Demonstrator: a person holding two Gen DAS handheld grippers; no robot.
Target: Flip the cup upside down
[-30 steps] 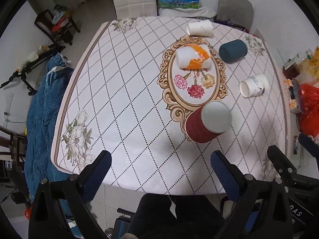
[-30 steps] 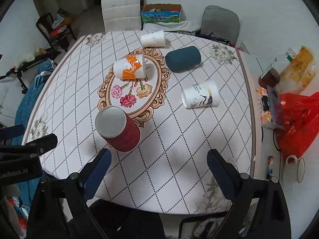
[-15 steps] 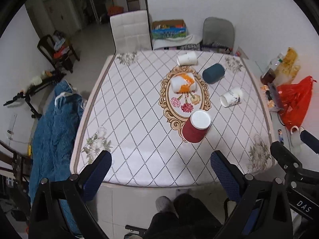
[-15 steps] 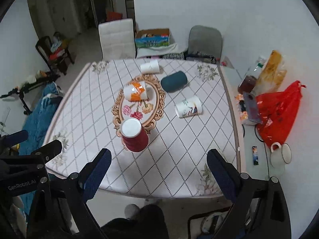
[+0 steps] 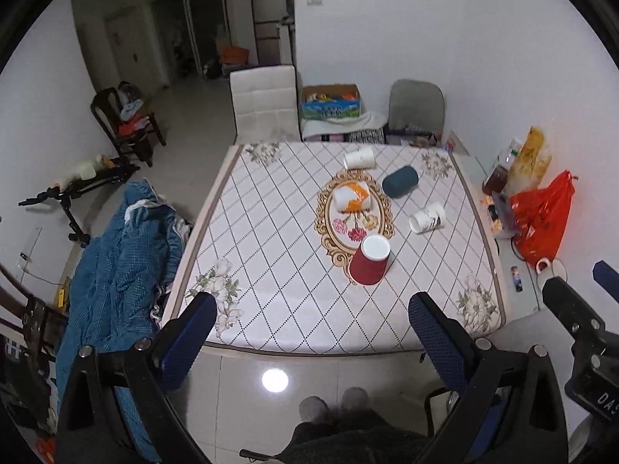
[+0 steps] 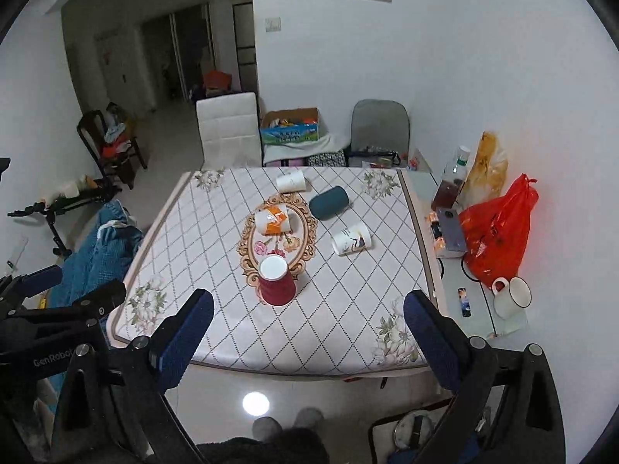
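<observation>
A red cup stands upside down on the patterned table, white base up, near the front of the oval print; it also shows in the right wrist view. Lying on their sides are an orange-and-white cup, a dark teal cup, a white printed cup and a white cup at the far edge. My left gripper is open and empty, held well back from the table over the floor. My right gripper is open and empty too, beside it.
A side table at the right holds a red bag, a bottle and a white mug. A blue blanket lies left of the table. A white chair and a grey chair stand behind it.
Both grippers have pulled far back and up from the table, so it looks much smaller. The cups have not moved. Both grippers stay open.
</observation>
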